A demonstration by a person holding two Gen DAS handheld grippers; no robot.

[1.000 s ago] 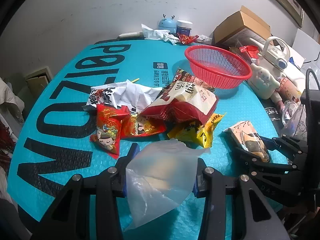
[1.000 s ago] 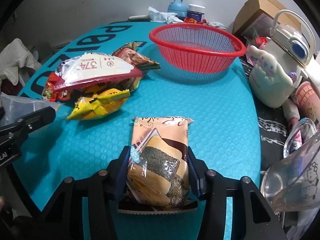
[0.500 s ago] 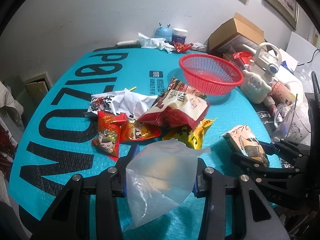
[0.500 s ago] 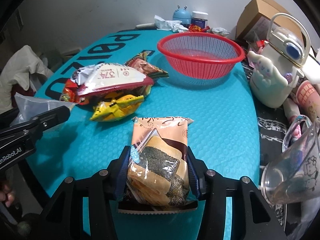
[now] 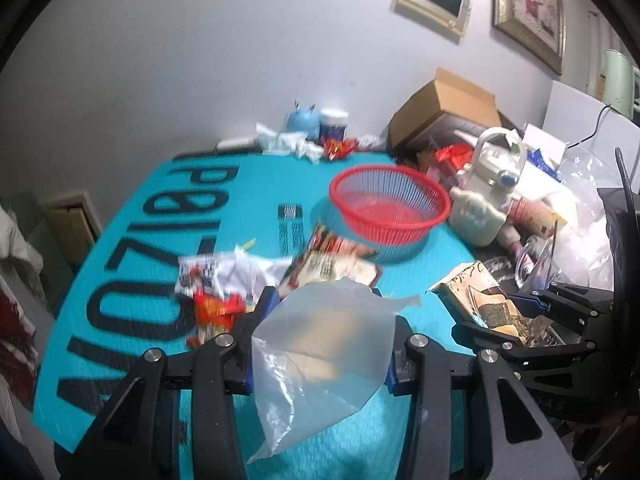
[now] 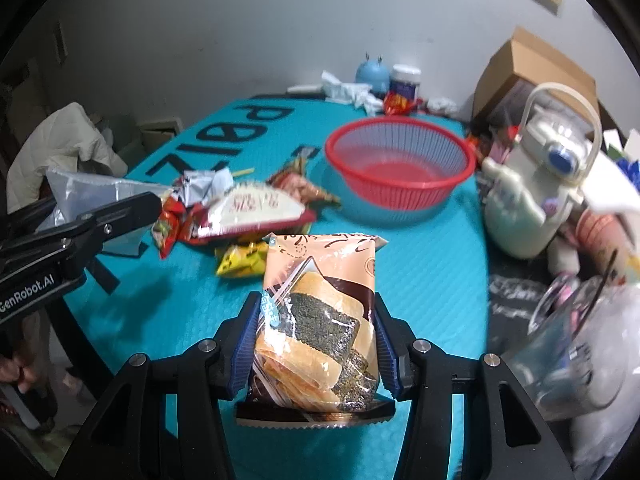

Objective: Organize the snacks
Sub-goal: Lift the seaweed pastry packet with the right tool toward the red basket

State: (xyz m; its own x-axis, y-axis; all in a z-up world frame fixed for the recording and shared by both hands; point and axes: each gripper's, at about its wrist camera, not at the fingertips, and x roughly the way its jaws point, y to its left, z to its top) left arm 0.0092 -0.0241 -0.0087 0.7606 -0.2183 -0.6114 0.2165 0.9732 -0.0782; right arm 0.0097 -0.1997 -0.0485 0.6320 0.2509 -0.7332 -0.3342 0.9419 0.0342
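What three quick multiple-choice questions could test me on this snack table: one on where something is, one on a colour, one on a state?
1. Where is the basket?
A. on the teal mat
B. on the cardboard box
C. on the floor

2. What colour is the basket?
A. green
B. red
C. white

3. What is between the right gripper's fingers?
A. nothing
B. a cup
C. a seaweed snack pack

Answers: 1 A, it stands on the mat beyond the snack pile. 2 B, its mesh wall and rim are red. 3 C, both blue pads press the pack's sides, above the mat.
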